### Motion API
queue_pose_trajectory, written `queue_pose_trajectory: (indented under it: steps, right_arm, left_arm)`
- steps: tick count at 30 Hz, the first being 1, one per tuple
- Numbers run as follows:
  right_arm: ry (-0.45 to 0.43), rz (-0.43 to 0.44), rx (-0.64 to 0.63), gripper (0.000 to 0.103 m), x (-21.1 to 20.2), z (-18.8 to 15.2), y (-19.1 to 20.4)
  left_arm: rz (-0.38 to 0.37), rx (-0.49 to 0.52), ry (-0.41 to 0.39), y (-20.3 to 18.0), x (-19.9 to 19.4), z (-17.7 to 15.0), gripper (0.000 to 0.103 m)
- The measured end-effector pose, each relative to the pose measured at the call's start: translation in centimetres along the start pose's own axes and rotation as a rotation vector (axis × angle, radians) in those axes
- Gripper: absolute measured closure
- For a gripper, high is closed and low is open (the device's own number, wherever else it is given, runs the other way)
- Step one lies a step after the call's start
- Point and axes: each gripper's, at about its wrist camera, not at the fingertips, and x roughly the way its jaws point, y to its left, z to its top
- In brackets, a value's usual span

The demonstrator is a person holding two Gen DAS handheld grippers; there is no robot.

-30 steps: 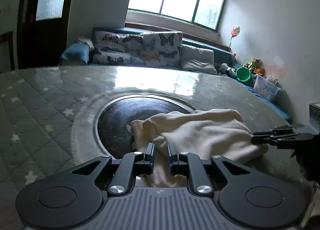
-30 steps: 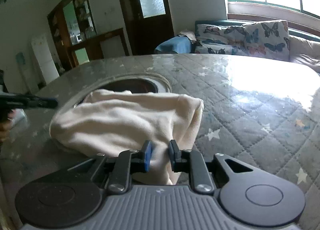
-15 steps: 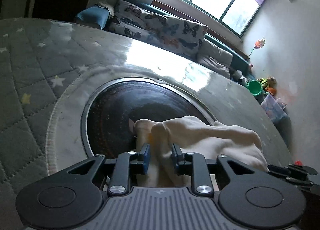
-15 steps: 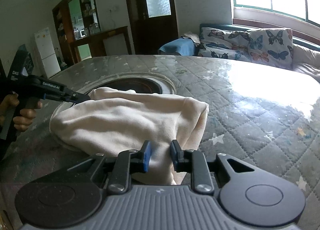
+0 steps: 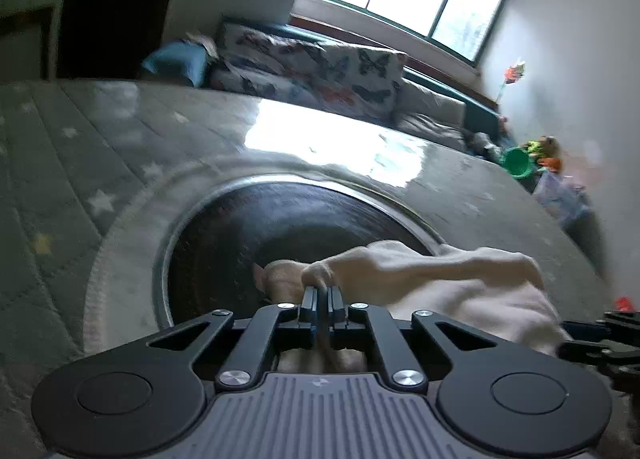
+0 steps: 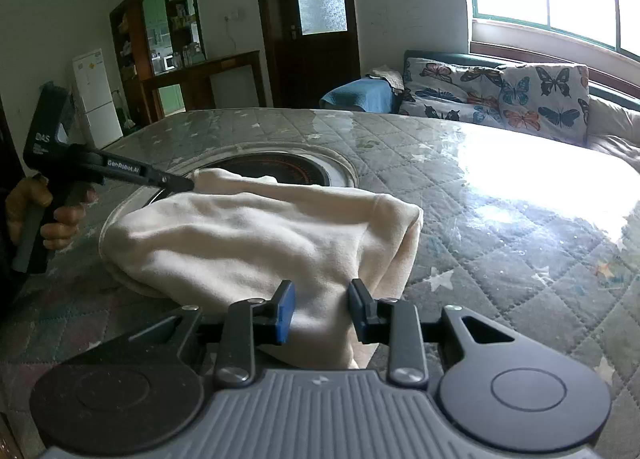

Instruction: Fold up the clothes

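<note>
A cream garment (image 5: 440, 279) (image 6: 248, 235) lies bunched on the quilted grey table cover (image 6: 480, 219), partly over a round dark inset (image 5: 260, 235) (image 6: 280, 167). My left gripper (image 5: 322, 297) is shut on the garment's far-left edge, and a pinch of fabric rises between its fingertips. The right wrist view shows the left gripper (image 6: 184, 183) gripping that corner from the left. My right gripper (image 6: 322, 311) sits at the garment's near edge with its jaws opening. Cloth lies loosely between its blue pads (image 6: 286, 311). The right gripper (image 5: 564, 337) also shows dark at the left wrist view's right edge.
A person's hand (image 6: 60, 219) holds the left gripper's handle. Beyond the table are a sofa with butterfly cushions (image 6: 500, 95), a dark door (image 6: 316, 19), a white fridge (image 6: 96, 95) and a green bucket with toys (image 5: 518, 163). Bare quilted cover stretches right of the garment.
The left jaws widened briefly, then closed on the garment's edge as that gripper came in from the left. The right jaws spread apart and the cloth between them went slack.
</note>
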Motion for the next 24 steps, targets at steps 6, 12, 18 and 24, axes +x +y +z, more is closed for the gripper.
queue_pose_trajectory:
  steps: [6, 12, 18, 24]
  right_arm:
    - [0.010, -0.004, -0.007, 0.073, 0.4, -0.3, 0.1]
    - [0.014, -0.009, -0.024, 0.073, 0.3, -0.3, 0.3]
    - [0.010, -0.006, -0.022, 0.072, 0.2, -0.4, 0.2]
    - [0.010, -0.006, -0.027, 0.071, 0.2, -0.3, 0.3]
  left_arm:
    - [0.161, 0.307, -0.103, -4.0, -1.2, 0.3, 0.098]
    - [0.106, 0.182, -0.041, -1.8, 0.0, -0.2, 0.095]
    - [-0.039, -0.053, -0.035, 1.2, -3.1, 0.2, 0.095]
    - [-0.135, -0.146, 0.059, 1.8, -3.4, -2.7, 0.095]
